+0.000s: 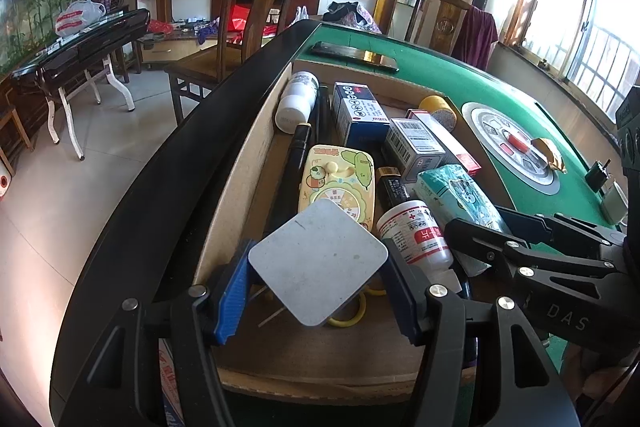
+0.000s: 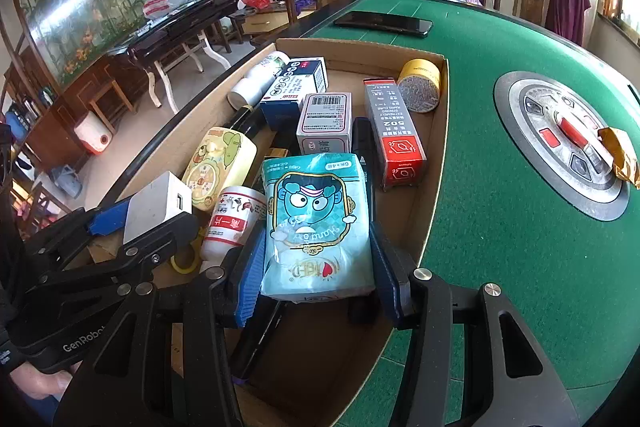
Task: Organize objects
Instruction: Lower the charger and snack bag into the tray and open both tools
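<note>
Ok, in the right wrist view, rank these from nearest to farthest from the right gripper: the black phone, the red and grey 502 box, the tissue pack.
1. Tissue pack: between the right gripper fingers.
2. Red and grey 502 box: farther back in the cardboard box, towards its right wall.
3. Black phone: beyond the box, on the green felt.

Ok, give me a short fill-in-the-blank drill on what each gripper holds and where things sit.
1. The left gripper clamps a white ____ with a USB port.
2. The right gripper holds a pale blue pack of ____.
3. Both hang over a cardboard ____.
4. The black phone lies on the ____ felt.

Missing words: charger; tissues; box; green
</note>
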Available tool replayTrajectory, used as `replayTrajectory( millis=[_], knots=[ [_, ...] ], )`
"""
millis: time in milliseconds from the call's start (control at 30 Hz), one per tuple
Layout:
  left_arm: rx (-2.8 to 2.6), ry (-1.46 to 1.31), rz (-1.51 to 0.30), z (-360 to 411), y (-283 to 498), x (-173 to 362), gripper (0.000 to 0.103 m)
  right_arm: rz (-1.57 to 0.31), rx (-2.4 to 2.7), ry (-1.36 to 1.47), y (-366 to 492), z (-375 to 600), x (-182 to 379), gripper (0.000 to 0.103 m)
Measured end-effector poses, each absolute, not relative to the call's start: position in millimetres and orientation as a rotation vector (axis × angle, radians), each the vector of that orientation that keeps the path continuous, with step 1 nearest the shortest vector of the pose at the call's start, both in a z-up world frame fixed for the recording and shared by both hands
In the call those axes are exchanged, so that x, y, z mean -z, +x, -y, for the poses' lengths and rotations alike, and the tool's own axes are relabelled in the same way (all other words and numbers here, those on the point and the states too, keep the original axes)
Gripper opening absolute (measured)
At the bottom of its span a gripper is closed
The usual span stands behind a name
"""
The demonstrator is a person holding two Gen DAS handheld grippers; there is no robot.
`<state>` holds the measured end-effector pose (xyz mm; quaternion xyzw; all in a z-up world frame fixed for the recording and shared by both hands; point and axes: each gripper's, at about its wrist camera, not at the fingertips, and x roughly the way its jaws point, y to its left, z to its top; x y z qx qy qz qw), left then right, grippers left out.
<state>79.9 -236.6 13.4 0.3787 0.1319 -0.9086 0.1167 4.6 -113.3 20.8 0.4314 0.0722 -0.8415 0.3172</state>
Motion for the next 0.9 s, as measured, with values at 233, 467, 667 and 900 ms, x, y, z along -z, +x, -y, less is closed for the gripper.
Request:
replayTrajectory(
  millis=[233, 467, 667, 900],
  knots=[
    [2.653, 1.112, -0.374, 236.8, 80.4, -13.1, 0.062, -0.22, 2.232, 1.122, 2.1, 118.3, -18.5, 0.049],
    [2.645, 1.111, -0.372, 237.5, 80.5, -13.1, 0.062, -0.249, 2.242, 1.107, 4.0, 120.7, -17.8, 0.049],
    [2.64, 1.117, -0.378, 240.3, 80.4, -12.3, 0.063, -0.254, 2.242, 1.11, 4.4, 122.3, -17.9, 0.05],
    [2.634, 1.135, -0.384, 239.7, 78.7, -12.2, 0.066, -0.257, 2.24, 1.114, 7.2, 122.7, -17.8, 0.051]
  ],
)
